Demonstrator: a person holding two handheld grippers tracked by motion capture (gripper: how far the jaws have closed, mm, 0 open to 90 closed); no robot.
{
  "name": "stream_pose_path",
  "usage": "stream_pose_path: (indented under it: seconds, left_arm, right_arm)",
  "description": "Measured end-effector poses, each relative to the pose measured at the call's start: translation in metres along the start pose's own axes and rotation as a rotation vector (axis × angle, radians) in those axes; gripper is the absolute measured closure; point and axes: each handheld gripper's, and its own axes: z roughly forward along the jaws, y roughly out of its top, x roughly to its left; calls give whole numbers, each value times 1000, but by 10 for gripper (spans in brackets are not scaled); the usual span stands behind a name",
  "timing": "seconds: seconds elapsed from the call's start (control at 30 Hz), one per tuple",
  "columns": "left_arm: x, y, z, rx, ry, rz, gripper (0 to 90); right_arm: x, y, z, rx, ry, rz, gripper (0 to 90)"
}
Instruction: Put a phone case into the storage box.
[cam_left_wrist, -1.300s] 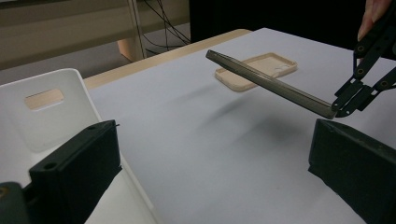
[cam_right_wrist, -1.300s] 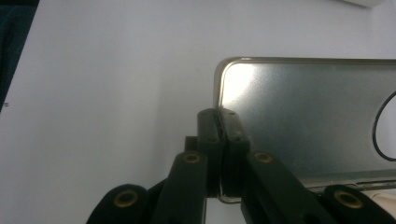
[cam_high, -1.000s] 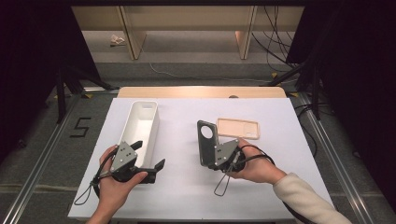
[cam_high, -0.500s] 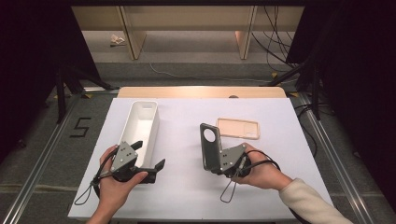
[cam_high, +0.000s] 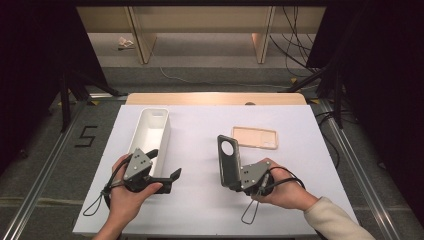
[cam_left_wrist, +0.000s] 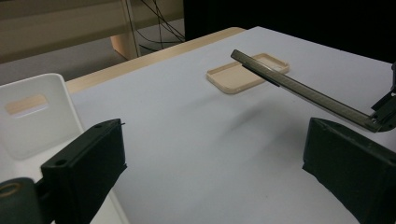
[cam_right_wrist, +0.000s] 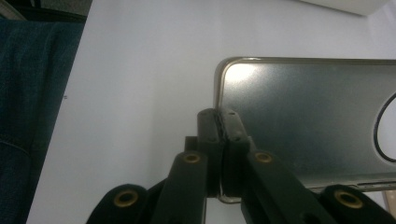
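I am reading just one sign here: a black numeral "5" (cam_high: 86, 136) marked on the grey floor, lying just off the left edge of the white-topped table (cam_high: 200, 210). I am finding no legible brand, label or lettering on anything resting on the table, nor in either gripper view.

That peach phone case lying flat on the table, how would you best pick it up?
Pinch one long raised rim of the phone case from above, one jaw inside, one outside. It lies flat, open side up, so its thin walls are the part that stands up; the open left gripper is free.
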Motion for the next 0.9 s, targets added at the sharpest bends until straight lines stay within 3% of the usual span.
stream_pose_path:
  seconds: [0.47,0.9]
  left_arm:
    - [-6,22,26,21,-44,-6,62]
    - [-17,38,54,87,-69,-30,116]
  right_arm:
    - [6,-6,-1,-33,-25,3,896]
    - [8,-2,0,-47,-37,-3,896]
